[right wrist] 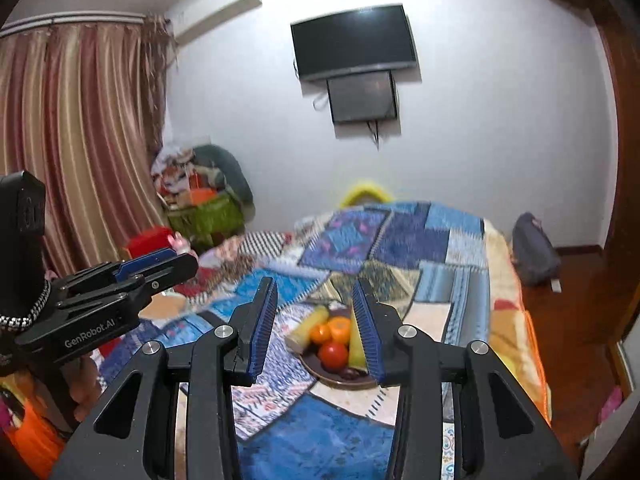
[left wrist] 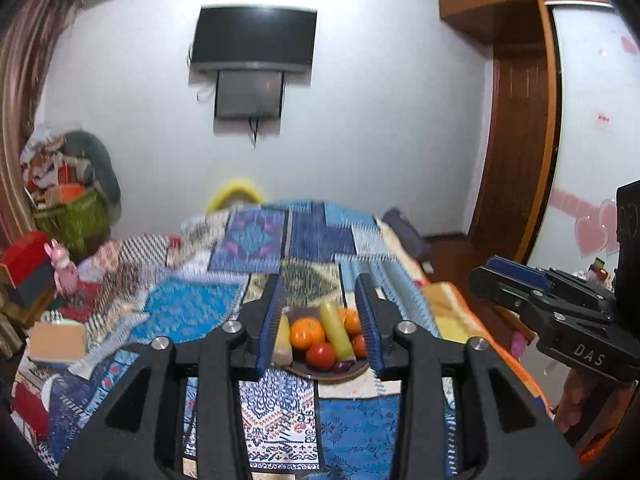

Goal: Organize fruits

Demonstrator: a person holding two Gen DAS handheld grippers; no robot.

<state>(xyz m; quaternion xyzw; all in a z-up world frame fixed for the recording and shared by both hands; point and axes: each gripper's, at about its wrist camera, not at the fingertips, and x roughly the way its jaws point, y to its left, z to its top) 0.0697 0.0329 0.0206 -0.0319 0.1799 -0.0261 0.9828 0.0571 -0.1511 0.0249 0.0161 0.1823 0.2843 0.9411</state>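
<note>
Fruit plate (left wrist: 320,374) mid-bed, both tongs (left wrist: 320,320) (right wrist: 316,326) parted, above quilt (left wrist: 352,432)

The right gripper (left wrist: 496,276) reads "DAS"; the left gripper (right wrist: 176,260) reads "GenRobot.AI".

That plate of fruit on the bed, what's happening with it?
A person holds a two-finger gripper in each hand, and both point at the brown plate on the patchwork bedspread. The left gripper and right gripper are open and empty, above the bed, short of the fruit. On the plate lie oranges, a red tomato and a long yellow-green fruit. Nothing is picked up yet.
</note>
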